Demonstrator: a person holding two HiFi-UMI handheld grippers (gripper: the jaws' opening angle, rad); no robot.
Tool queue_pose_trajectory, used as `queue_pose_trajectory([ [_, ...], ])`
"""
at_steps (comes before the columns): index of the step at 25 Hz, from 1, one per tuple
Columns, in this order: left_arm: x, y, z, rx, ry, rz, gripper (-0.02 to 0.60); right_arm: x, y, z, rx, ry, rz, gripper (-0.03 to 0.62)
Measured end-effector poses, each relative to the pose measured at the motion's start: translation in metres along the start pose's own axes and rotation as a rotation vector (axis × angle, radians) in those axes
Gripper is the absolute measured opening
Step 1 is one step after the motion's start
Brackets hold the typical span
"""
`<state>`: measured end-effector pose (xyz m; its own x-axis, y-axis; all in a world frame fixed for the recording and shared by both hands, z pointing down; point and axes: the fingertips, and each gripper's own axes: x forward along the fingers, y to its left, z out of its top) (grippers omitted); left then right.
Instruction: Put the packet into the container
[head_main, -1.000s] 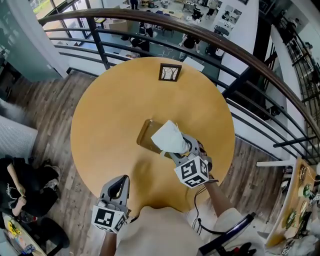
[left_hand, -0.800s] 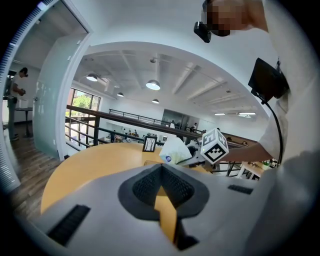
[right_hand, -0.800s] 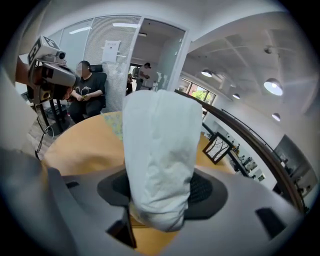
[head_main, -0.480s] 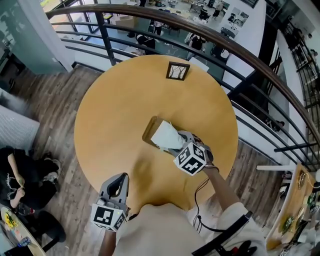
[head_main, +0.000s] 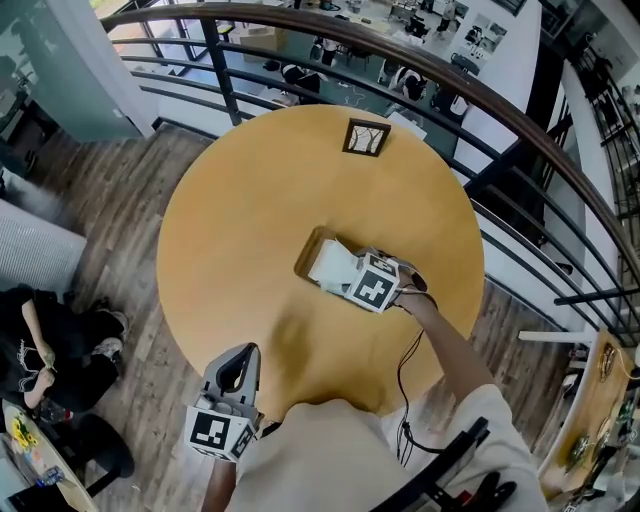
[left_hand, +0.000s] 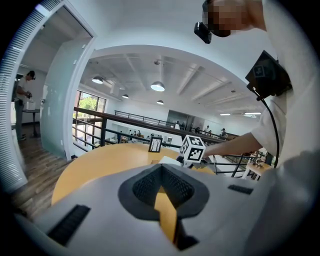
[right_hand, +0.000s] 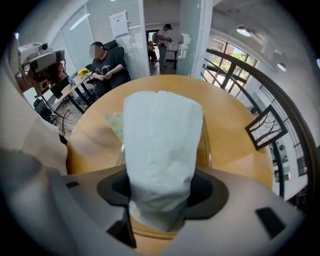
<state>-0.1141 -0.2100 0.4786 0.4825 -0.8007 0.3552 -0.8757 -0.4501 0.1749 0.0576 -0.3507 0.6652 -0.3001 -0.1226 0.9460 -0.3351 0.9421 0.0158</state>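
A pale, crumpled packet (right_hand: 161, 145) stands between the pads of my right gripper (right_hand: 160, 192), which is shut on its lower end. In the head view the packet (head_main: 333, 263) lies down into a shallow wooden container (head_main: 308, 253) near the middle of the round table (head_main: 240, 200). The right gripper (head_main: 347, 277) points steeply down over the container's right end, its marker cube on top. A strip of the container's rim (right_hand: 206, 145) shows beside the packet. My left gripper (head_main: 242, 360) hovers by the table's near edge, shut and holding nothing (left_hand: 161, 170).
A small framed card (head_main: 366, 138) stands at the table's far edge. A dark metal railing (head_main: 480, 105) curves behind the table. Dark bags (head_main: 50, 360) lie on the floor at the left. A seated person (right_hand: 105, 65) is beyond the table in the right gripper view.
My right gripper has sunk and tipped downward, bringing the packet from above the container down into it. The left gripper has stayed put.
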Motion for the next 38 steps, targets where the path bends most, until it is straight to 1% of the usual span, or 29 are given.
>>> queue_pose_trajectory([
  [7,-0.007,0.006,0.0,-0.007,-0.002,0.033,0.005,0.034,-0.001,-0.016,0.029,0.106,0.061,0.265],
  [14,-0.014,0.012,-0.002,-0.013,-0.001,0.058,0.006,0.055,0.003,-0.02,0.03,0.149,0.07,0.265],
  [18,-0.015,0.014,-0.004,-0.014,0.002,0.064,0.006,0.057,0.003,-0.019,0.031,0.139,0.073,0.265],
  [22,-0.014,0.01,-0.003,-0.012,0.006,0.052,0.005,0.056,0.001,-0.018,0.038,0.141,0.066,0.275],
  [26,-0.012,0.006,-0.003,-0.012,0.002,0.042,0.006,0.054,-0.001,-0.017,0.037,0.141,0.052,0.31],
  [30,-0.013,0.005,-0.005,-0.006,0.001,0.035,0.005,0.048,-0.003,-0.012,0.007,0.138,0.04,0.33],
  [34,-0.013,0.005,-0.006,-0.005,0.0,0.028,0.005,0.037,-0.009,-0.004,0.004,0.102,0.015,0.328],
  [38,-0.012,0.003,-0.001,-0.004,-0.011,0.02,0.005,0.015,-0.009,0.007,0.02,0.04,0.018,0.328],
])
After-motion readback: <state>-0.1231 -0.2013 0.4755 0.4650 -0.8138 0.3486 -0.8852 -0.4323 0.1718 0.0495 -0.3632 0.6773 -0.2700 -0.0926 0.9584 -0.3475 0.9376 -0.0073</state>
